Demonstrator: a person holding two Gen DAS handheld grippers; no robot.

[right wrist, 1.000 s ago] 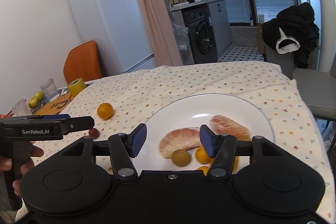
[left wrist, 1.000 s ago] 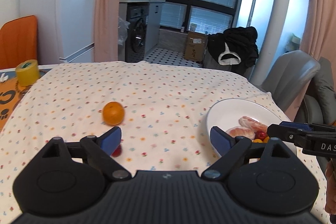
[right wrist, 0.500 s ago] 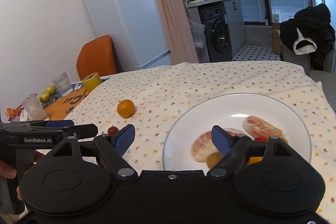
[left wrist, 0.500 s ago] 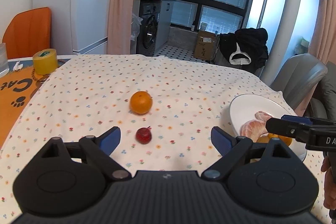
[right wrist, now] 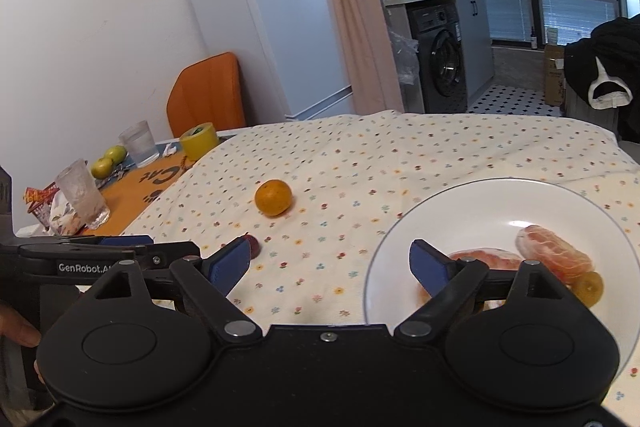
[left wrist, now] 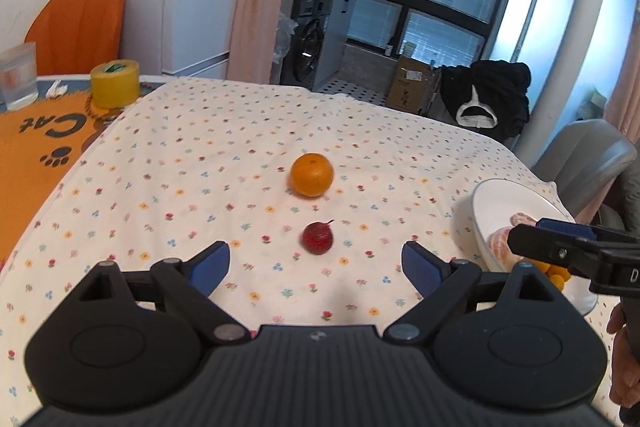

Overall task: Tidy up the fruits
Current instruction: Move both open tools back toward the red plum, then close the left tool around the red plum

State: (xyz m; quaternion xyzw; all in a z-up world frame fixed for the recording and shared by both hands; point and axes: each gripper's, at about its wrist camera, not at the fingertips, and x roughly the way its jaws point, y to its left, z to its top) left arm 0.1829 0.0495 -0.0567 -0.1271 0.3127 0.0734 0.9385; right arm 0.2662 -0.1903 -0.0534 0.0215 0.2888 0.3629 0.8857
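Note:
An orange (left wrist: 311, 174) (right wrist: 273, 197) lies on the flowered tablecloth, with a small dark red fruit (left wrist: 317, 237) (right wrist: 253, 245) just in front of it. My left gripper (left wrist: 316, 263) is open, and the red fruit sits a little ahead of the gap between its fingers. A white plate (right wrist: 472, 203) (left wrist: 500, 203) at the right holds peeled citrus segments (right wrist: 554, 254) and small orange fruits (right wrist: 587, 286). My right gripper (right wrist: 330, 261) is open above the cloth at the plate's left rim, holding nothing.
To the left, an orange mat (left wrist: 36, 143) carries a yellow tape roll (left wrist: 115, 82), two glasses (right wrist: 82, 194), two green fruits (right wrist: 108, 161) and wrappers. An orange chair (right wrist: 206, 93), fridge, grey chair (left wrist: 584, 155) and a hand (right wrist: 16, 331) on the left gripper also show.
My left gripper has swung so the orange and red fruit now sit centred ahead of it. The right gripper opened wider and shifted left off the plate's middle.

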